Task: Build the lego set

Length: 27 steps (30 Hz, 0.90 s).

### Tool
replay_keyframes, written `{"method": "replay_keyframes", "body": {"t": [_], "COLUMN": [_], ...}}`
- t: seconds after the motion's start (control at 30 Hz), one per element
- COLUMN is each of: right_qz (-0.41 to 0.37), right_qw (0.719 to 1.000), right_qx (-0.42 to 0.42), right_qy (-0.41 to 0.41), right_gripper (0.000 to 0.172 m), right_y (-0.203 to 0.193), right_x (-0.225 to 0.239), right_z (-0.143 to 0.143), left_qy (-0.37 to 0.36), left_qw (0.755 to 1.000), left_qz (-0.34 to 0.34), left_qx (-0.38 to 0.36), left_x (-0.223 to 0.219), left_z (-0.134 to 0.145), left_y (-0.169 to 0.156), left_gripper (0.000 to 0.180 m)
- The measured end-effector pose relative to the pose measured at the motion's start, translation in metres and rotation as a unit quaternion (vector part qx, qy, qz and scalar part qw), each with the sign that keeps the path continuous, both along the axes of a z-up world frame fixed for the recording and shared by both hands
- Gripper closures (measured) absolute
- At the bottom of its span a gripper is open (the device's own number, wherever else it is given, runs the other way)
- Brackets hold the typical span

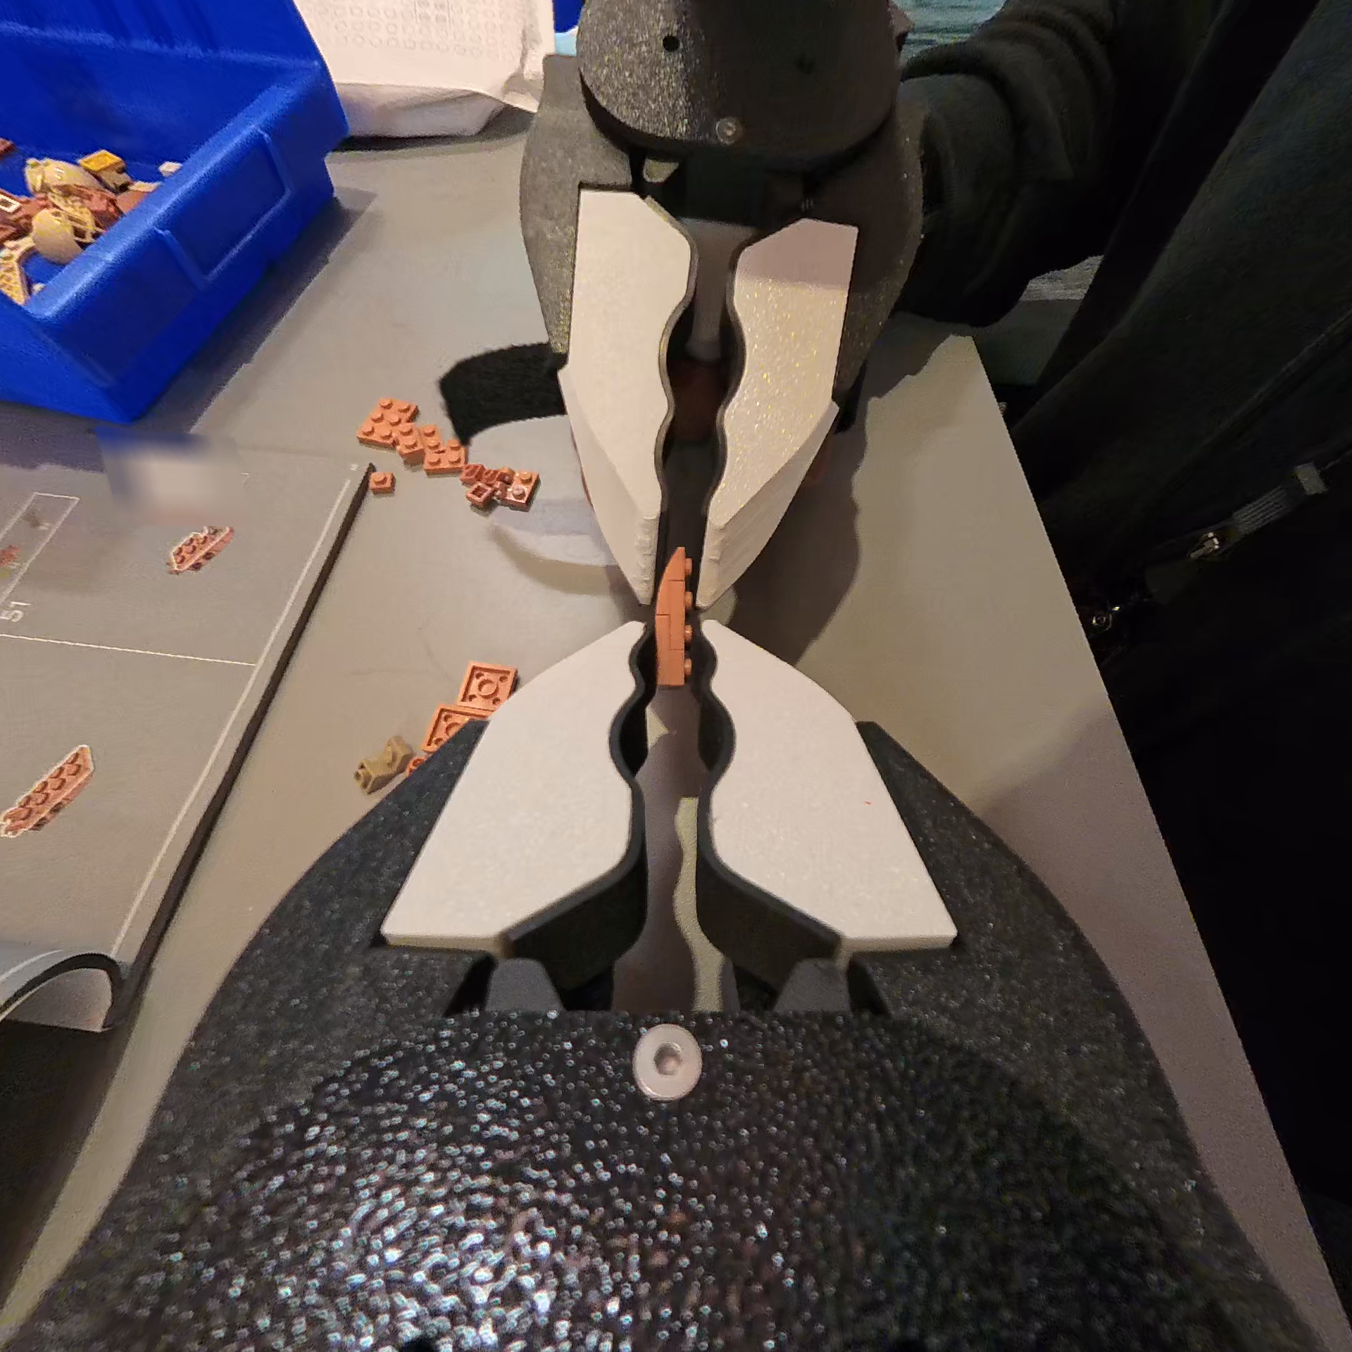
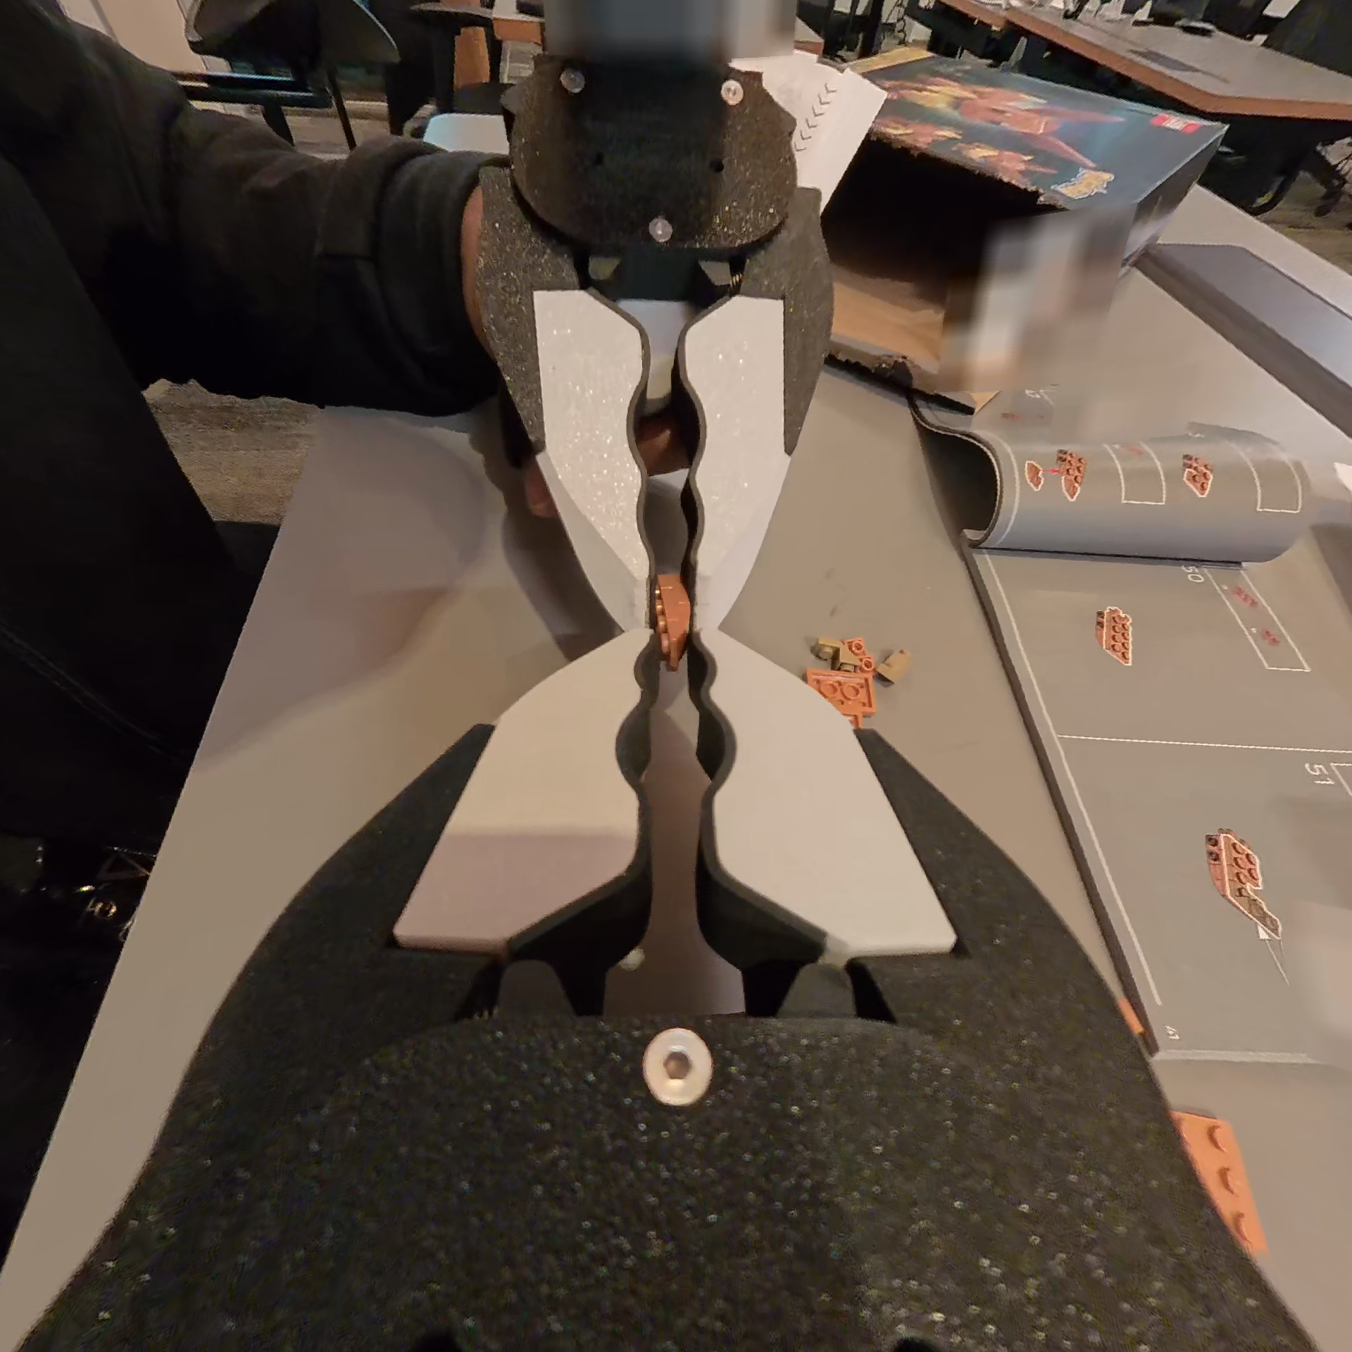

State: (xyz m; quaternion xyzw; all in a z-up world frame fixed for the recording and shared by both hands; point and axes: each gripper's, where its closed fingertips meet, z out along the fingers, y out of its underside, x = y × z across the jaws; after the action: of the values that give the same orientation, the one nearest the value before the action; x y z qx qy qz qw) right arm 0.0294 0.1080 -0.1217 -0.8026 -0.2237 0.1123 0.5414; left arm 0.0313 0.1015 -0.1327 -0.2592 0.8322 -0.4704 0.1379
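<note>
- A thin brown studded brick piece [image 1: 674, 622] stands on edge in the air above the grey surface [image 1: 914, 658], near the surface's edge next to the person, held from both ends
- The left gripper [image 1: 674, 662] is nearly closed, its pads pressed on the near end of the piece
- The right gripper [image 2: 671, 662] faces it tip to tip, also nearly closed, pads pinching the other end of the same piece
- A person's dark sleeve [image 1: 1024, 183] reaches in behind the far gripper
- Loose brown plates [image 1: 410, 435] and a tan brick [image 1: 384, 764] lie on the surface just beside the grippers
- An open instruction booklet [image 1: 146, 658] lies farther out
- A blue bin [image 1: 183, 219] of mixed bricks sits at the far corner
- A torn cardboard box [image 2: 1024, 146] stands beyond the booklet
</note>
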Motion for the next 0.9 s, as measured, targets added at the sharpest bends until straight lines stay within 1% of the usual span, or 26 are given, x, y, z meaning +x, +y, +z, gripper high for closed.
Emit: {"method": "replay_keyframes", "body": {"t": [0.3, 0.33, 0.4, 0.5, 0.6, 0.83, 0.9], "right_qz": [0.003, 0.001, -0.013, -0.027, -0.043, -0.071, -0.075], "right_qw": [1.0, 1.0, 0.999, 0.996, 0.993, 0.979, 0.977], "right_qx": [-0.022, -0.026, -0.038, -0.074, -0.097, -0.168, -0.177], "right_qy": [-0.009, -0.018, -0.035, -0.036, -0.044, -0.091, -0.093], "right_gripper": [0.165, 0.164, 0.153, 0.154, 0.157, 0.158, 0.158], "right_y": [0.0, 0.0, 0.0, 0.0, 0.003, 0.009, 0.01], "right_x": [-0.001, 0.0, 0.006, 0.013, 0.016, 0.021, 0.021], "right_z": [-0.007, -0.008, -0.013, -0.023, -0.03, -0.053, -0.056], "left_qy": [0.013, 0.025, 0.058, 0.11, 0.148, 0.151, 0.15], "left_qw": [1.0, 1.0, 0.998, 0.991, 0.985, 0.983, 0.984], "left_qz": [-0.004, -0.008, 0.008, 0.042, 0.057, 0.077, 0.078], "left_qx": [0.012, 0.012, 0.035, 0.058, 0.06, 0.063, 0.063], "left_x": [-0.002, -0.004, -0.005, -0.004, -0.007, -0.004, -0.003], "left_z": [-0.006, -0.008, -0.019, -0.035, -0.044, -0.046, -0.046], "left_y": [0.001, 0.002, 0.012, 0.027, 0.032, 0.037, 0.037], "left_gripper": [0.173, 0.173, 0.172, 0.173, 0.173, 0.168, 0.166]}}
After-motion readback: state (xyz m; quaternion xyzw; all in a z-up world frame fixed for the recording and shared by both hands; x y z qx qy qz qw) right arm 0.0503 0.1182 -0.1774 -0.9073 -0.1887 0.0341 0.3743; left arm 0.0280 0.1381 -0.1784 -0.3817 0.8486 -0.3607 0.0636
